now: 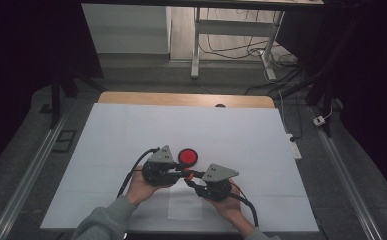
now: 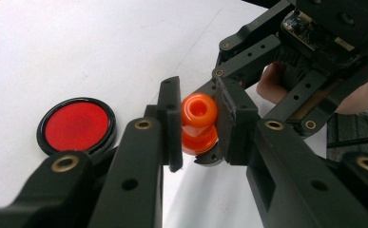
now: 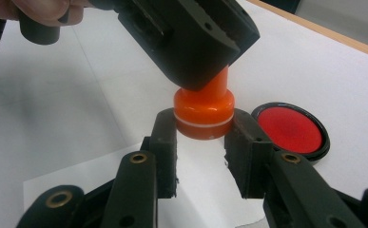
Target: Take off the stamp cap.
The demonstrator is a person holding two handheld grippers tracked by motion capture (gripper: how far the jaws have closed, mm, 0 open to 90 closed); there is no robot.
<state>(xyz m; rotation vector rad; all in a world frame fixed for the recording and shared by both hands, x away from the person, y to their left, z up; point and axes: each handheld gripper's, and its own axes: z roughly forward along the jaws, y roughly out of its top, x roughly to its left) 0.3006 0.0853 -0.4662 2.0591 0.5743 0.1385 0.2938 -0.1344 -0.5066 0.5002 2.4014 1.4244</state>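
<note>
Both grippers (image 2: pixel 198 126) (image 3: pixel 203 130) clamped on orange stamp (image 3: pixel 204 111)

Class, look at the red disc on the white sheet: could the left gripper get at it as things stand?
Probably not at once. The left gripper is shut on the orange stamp, which the right gripper also clamps. The red disc lies bare beside it, nothing covering it, so releasing would free the way.

The orange stamp (image 3: pixel 203 114) between the tongs looks like smooth, shiny plastic. Both the left tongs (image 2: pixel 198 126) and the right tongs (image 3: pixel 204 142) look like dull black plastic with small brass-coloured rivets. Beside them, the round red pad (image 3: pixel 290 129) looks matt inside a shiny black rim. The table (image 1: pixel 131 125) has a smooth white matt cover, with a wooden edge on its far side.
</note>
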